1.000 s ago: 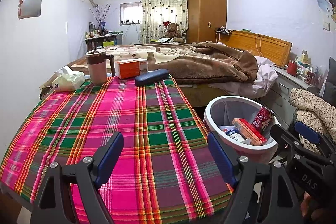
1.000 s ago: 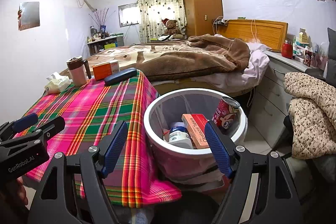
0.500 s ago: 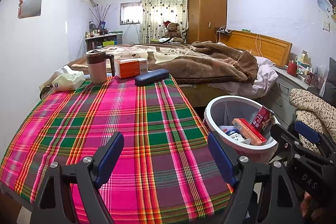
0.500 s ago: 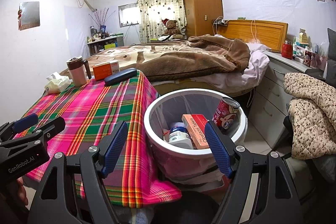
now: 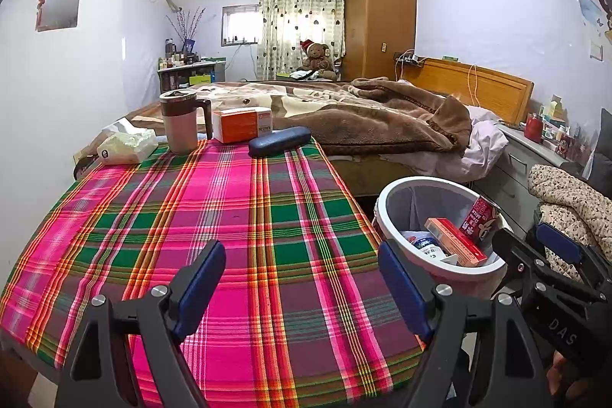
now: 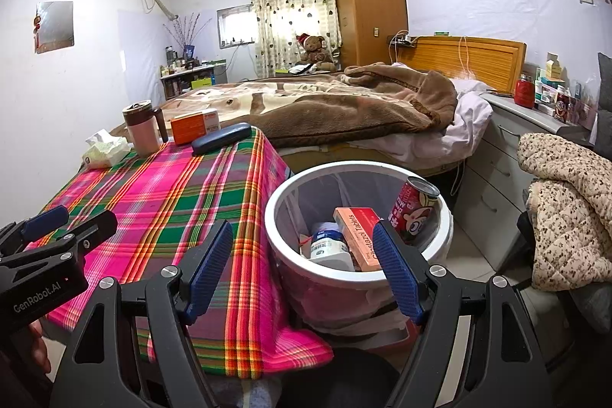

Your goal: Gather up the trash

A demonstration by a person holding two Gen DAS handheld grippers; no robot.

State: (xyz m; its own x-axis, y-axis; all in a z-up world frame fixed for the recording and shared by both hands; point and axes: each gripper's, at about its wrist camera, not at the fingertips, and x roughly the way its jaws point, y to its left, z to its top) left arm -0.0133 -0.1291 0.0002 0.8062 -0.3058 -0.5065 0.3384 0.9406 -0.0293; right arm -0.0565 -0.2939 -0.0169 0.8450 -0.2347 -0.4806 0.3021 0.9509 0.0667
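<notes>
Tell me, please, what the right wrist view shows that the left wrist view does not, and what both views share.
Only the right wrist view shows the white bottle fully, the printed side of the red box, and the cloth's hanging corner. Only the left wrist view shows the near part of the tablecloth spread out. Both share the trash bin, the red can, the mug and two open, empty grippers.

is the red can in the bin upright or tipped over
Tipped. The red can leans against the inside wall of the bin, its top tilted, beside an orange box and a white bottle.
</notes>
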